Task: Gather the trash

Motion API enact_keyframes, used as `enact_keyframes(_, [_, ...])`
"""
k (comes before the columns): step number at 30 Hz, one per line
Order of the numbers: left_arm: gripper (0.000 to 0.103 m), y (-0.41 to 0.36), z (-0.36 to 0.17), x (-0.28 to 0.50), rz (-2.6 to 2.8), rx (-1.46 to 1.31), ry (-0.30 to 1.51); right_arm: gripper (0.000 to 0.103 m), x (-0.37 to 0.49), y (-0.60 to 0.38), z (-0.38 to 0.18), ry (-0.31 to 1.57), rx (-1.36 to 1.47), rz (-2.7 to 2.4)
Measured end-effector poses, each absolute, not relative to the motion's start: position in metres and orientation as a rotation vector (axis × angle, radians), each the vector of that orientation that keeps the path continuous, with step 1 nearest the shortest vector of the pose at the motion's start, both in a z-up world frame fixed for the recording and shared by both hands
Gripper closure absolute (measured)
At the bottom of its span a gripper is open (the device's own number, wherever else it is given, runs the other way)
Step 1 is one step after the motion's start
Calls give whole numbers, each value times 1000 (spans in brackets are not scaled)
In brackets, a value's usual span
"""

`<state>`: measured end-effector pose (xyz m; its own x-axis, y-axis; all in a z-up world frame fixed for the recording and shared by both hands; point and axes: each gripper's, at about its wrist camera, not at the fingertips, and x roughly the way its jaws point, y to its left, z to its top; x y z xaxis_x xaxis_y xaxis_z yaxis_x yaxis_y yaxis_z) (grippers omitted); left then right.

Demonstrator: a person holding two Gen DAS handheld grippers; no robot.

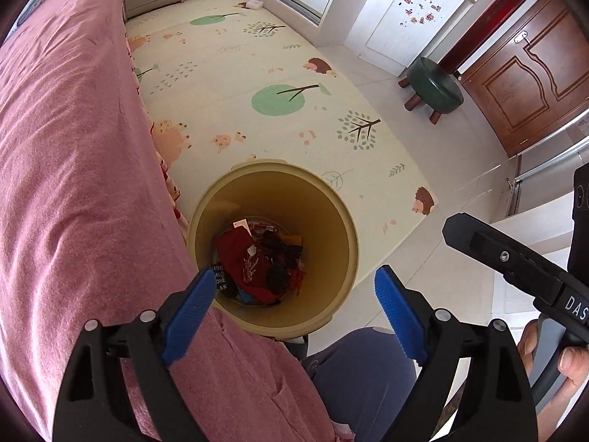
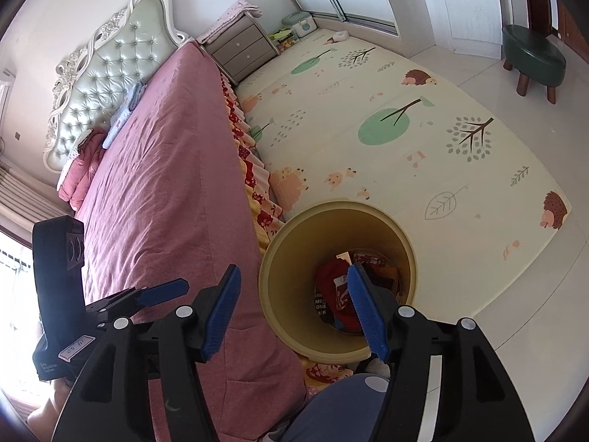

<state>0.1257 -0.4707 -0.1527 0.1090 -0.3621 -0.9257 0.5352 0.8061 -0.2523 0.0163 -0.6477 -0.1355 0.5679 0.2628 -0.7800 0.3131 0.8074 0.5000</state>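
The jaws of the left gripper (image 1: pixel 294 294) stand wide apart and nothing is between them. They hang directly above the open mouth of the yellow bin (image 1: pixel 331 221), and the trash (image 1: pixel 257 261) lies deep below them at the bottom of the bin: red and dark wrappers and one black piece with white letters. The jaws of the right gripper (image 2: pixel 294 309) are also apart and empty; in the right wrist view the bin (image 2: pixel 294 258) is just under its right jaw, so this gripper is more over the near rim and the edge of the bed (image 2: pixel 165 184). The bin stands on the floor, close against the side of the bed with the pink cover, and partly on the play mat (image 1: pixel 294 55). Below the jaws a knee in blue-grey trousers (image 1: pixel 360 375) shows. Further away stands a green stool (image 1: pixel 434 84).
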Motion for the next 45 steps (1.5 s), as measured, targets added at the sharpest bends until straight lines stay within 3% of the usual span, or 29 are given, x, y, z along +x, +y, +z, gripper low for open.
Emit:
enact_keyframes(27, [15, -392, -100, 92, -644, 61, 1188, 43, 18, -562, -82, 987, 514, 73])
enact_keyframes(45, [14, -227, -72, 58, -398, -30, 1066, 43, 34, -417, -61, 997, 449, 296])
